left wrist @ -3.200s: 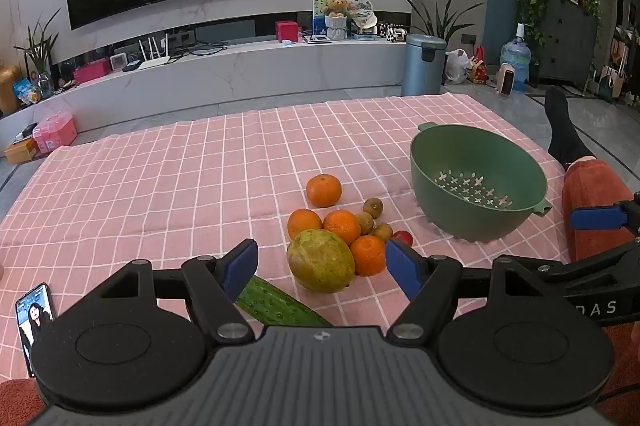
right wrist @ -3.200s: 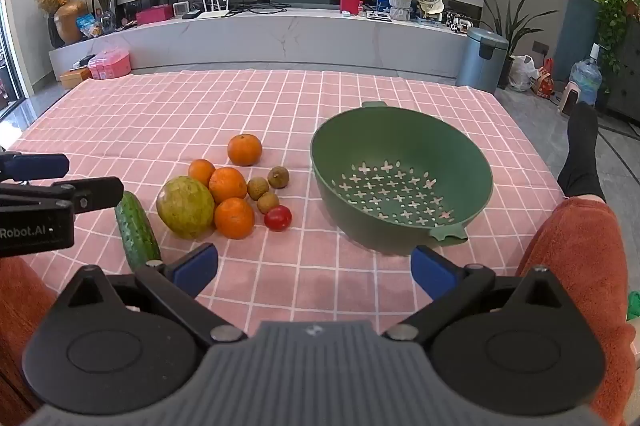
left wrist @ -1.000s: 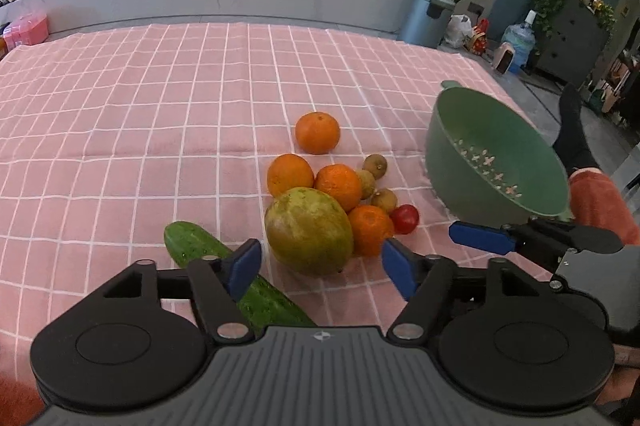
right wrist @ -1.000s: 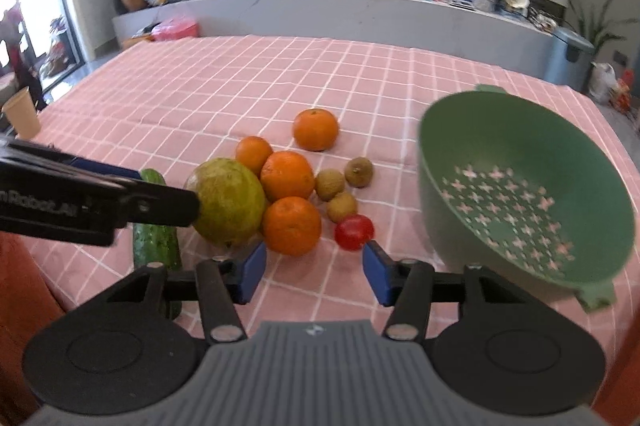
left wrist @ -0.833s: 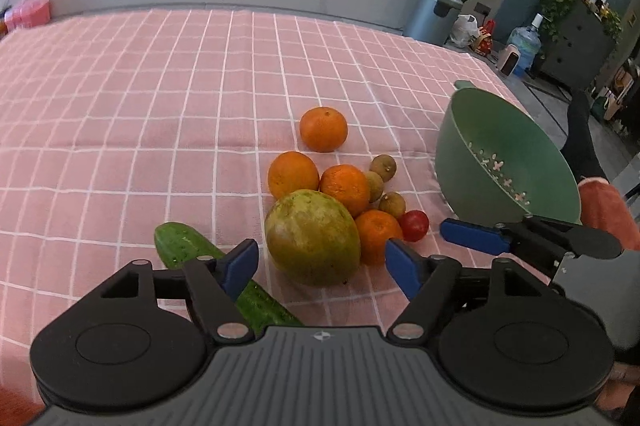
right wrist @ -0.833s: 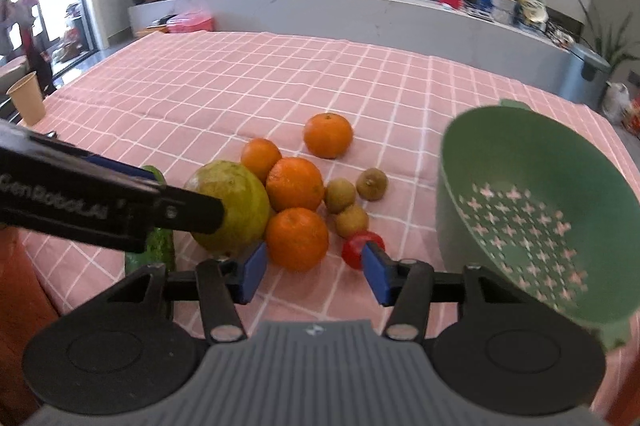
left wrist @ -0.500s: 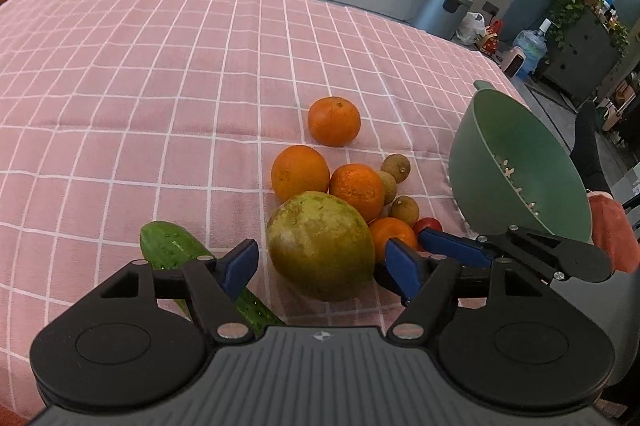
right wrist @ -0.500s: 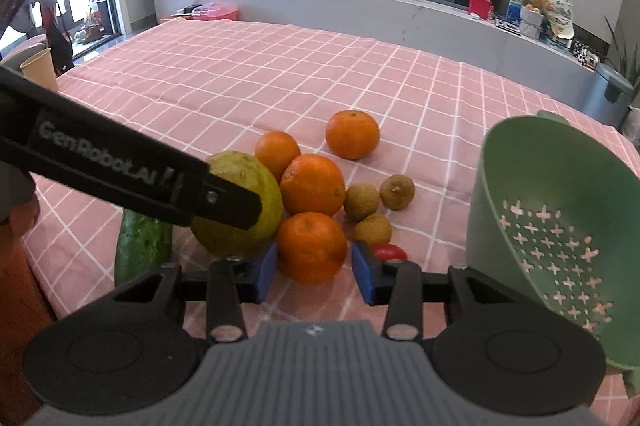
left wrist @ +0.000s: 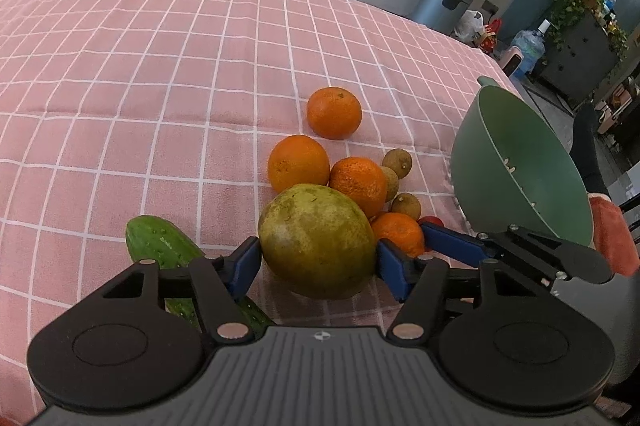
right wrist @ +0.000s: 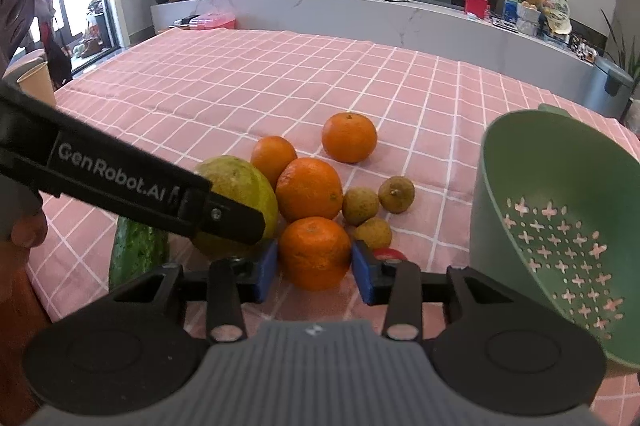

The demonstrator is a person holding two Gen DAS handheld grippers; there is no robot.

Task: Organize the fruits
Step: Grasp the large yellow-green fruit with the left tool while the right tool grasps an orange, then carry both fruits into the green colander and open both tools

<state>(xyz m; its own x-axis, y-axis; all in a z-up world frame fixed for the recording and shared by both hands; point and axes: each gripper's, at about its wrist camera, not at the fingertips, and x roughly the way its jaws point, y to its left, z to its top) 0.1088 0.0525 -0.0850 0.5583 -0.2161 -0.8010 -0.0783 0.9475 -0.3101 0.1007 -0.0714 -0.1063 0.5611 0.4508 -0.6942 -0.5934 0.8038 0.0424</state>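
On the pink checked cloth: the fruits lie in one tight pile, just left of the green colander [right wrist: 560, 209].
Nearest orange [right wrist: 314, 253]: at the front of the pile, between the blue pads of the right gripper [right wrist: 314, 272]; both pads touch its sides, so I judge it is held, but it rests on the cloth.
Big green fruit [left wrist: 317, 241]: at the left front of the pile, framed by the left gripper [left wrist: 318, 266]; its pads stand wide but meet the skin on both sides, so I cannot tell if this is a real grip.
Change: half a second ago the right pads were apart from the orange and the left pads were free of the green fruit; now both tools have closed in.
Meaning for the task: picking begins with two fruits together; nothing is in the colander yet.
Other fruits: three more oranges, one [right wrist: 349, 137] a little apart behind; three small brown fruits [right wrist: 360, 205]; a red one [right wrist: 386, 253] half hidden by the right pad.
Cucumber [left wrist: 160, 248]: left of the green fruit, partly under the left tool.
Risk: lifting the front orange may let its neighbours roll.
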